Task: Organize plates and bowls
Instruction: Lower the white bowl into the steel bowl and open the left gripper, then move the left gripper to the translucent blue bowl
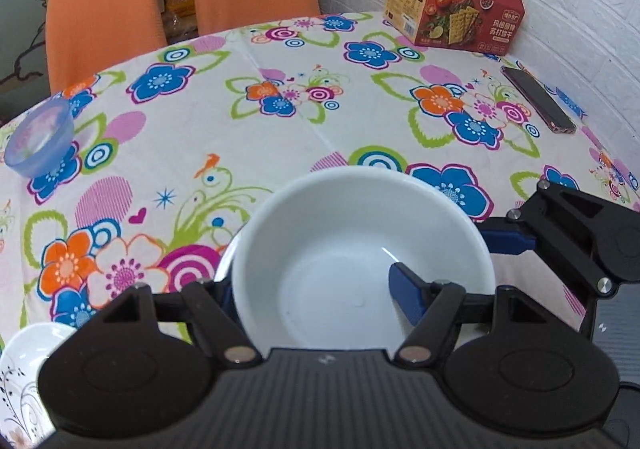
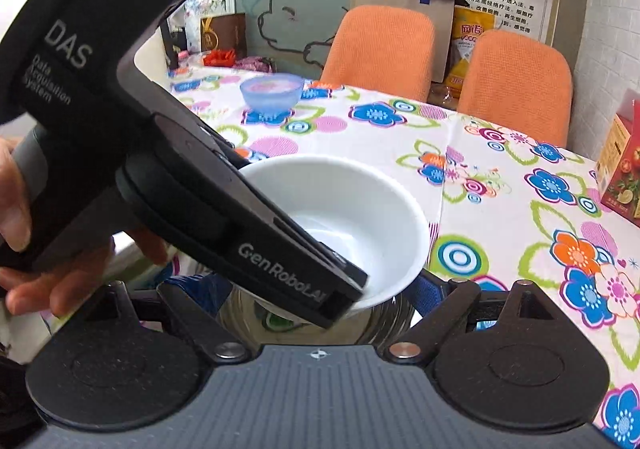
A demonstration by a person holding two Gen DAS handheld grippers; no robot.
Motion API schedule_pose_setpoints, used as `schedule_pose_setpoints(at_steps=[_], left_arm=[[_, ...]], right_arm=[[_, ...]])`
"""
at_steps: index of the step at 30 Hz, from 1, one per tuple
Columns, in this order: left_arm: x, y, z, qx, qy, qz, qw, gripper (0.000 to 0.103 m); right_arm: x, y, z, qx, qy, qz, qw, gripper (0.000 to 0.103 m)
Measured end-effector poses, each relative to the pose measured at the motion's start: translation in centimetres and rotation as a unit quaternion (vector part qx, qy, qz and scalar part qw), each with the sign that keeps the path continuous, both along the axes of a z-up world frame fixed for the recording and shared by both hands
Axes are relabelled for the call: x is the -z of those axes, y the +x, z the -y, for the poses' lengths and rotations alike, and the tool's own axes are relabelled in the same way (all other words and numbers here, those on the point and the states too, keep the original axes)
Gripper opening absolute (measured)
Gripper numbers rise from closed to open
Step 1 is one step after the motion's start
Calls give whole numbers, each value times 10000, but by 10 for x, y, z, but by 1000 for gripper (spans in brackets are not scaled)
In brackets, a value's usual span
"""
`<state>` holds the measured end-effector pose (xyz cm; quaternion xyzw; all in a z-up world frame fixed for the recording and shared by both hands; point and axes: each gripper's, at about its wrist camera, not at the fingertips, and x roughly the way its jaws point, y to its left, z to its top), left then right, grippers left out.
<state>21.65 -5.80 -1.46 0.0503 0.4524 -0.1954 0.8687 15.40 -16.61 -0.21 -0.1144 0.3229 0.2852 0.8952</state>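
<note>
Ok, status: white bowl [image 1: 340, 241] sits high between the left gripper [image 1: 314, 285] jaws, off the counter [image 1: 280, 61]. One left finger is outside the bowl's left wall and the other hangs over the inside of the bowl. The gap is medium-wide, much wider than the wall. We can't tell whether either pad actually presses on it.

The right gripper [image 2: 310, 289] jaws are spread wide around a steel bowl [image 2: 376, 323], one finger on each side, and look clamped on it. The white bowl is directly above the steel bowl, at or just inside its rim. From the right wrist view we can't tell if it's fully seated.

Our read: we're nesting white into steel, and the step is nearly done.

How to do it well:
- Hold the steel bowl level and steady in the right jaws, no roll.
- Centre the white bowl between the right jaws before letting it down, with its rim parallel to the steel rim.
- Lower it rather than drop it. Ceramic on steel will bounce and skid.
- Left jaws should go wide only once the bowl's weight is on the steel one, then pull the inner finger straight up and out so it doesn't hook the rim.

Other items: blue bowl [image 1: 40, 141] is far out beyond the left jaw, patterned plate [image 1: 24, 361] is close beside and behind the left jaw. Both look like later pickups.
</note>
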Motion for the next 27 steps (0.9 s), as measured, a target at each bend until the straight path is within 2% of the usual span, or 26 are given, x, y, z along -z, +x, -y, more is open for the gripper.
schedule_pose_setpoints(at_steps=[7,10,14,18,27], left_arm=[[-12,-5,-13,-121,-85,55,9999,72],[-20,-12,-20,-277,-36,223,9994,72],[-30,-23,-30,-480,-169,435,9978,72],[-37,-35,-44,-699,-384,515,9955,72],[-44,-53,-95,-1360,-626,544,9872,73]], right_arm=[[4,-29,16,80,-34,6,10000,78],[3,-40,27,168,114,-14,9998,78],[-2,-53,43,416,423,50,9982,78],[-7,-55,50,670,576,205,9959,78],[-12,-47,39,648,749,267,9947,78]])
